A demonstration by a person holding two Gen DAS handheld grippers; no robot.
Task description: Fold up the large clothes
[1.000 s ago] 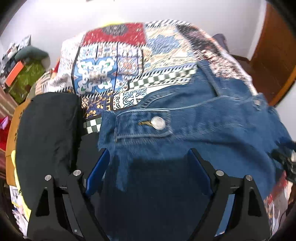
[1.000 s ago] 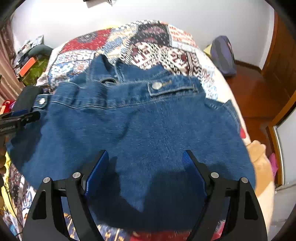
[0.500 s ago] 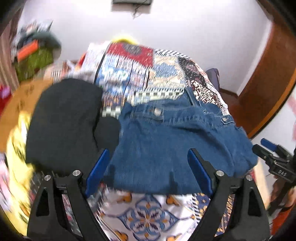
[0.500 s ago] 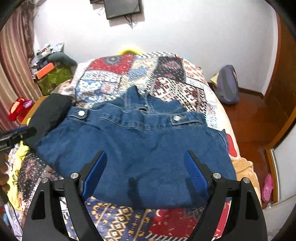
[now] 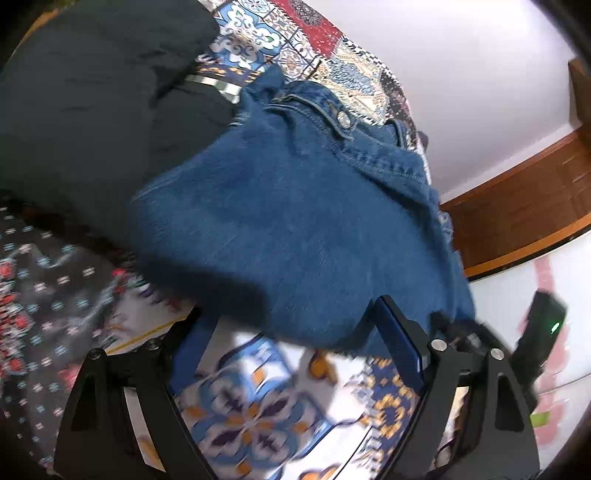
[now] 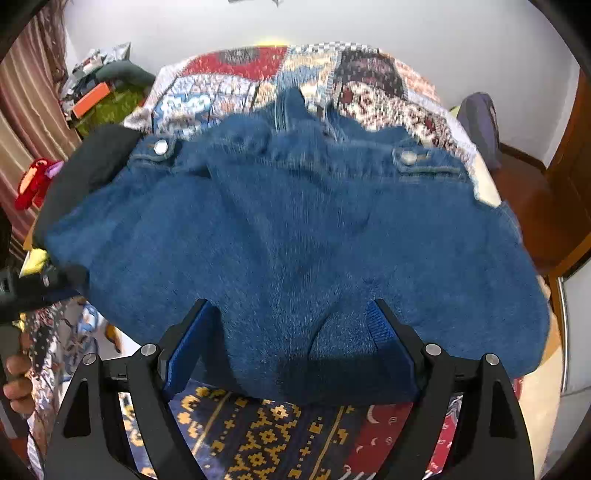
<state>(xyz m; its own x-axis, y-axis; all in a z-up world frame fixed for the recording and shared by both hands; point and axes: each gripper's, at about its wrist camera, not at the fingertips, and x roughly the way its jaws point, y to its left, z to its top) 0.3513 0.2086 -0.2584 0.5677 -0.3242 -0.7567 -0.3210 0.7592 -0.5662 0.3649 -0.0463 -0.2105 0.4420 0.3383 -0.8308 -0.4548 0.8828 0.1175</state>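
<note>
So the denim jacket [image 6: 295, 229] is lying folded on the bed, spread across the patchwork quilt [image 6: 266, 435], collar end toward the wall and the two metal snaps [image 6: 407, 157] showing near the top corners. Its near hem sits right at the tips of the right claw [image 6: 291, 332], whose blue pads stand wide apart with nothing pinched between them, so it's released. Left claw [image 5: 295, 339] is the same deal: spread wide, tilted over the jacket's near left corner, with only quilt and the jacket's edge showing in the gap, gripping nothing. Both views are a bit blurry. A black garment [image 5: 92, 103] is bunched up just beside the jacket on its left, touching it. Further out there's a white wall [image 6: 369, 22], a dark bag [image 6: 480, 122] on the floor at the right, and clutter past the bed's left side.
</note>
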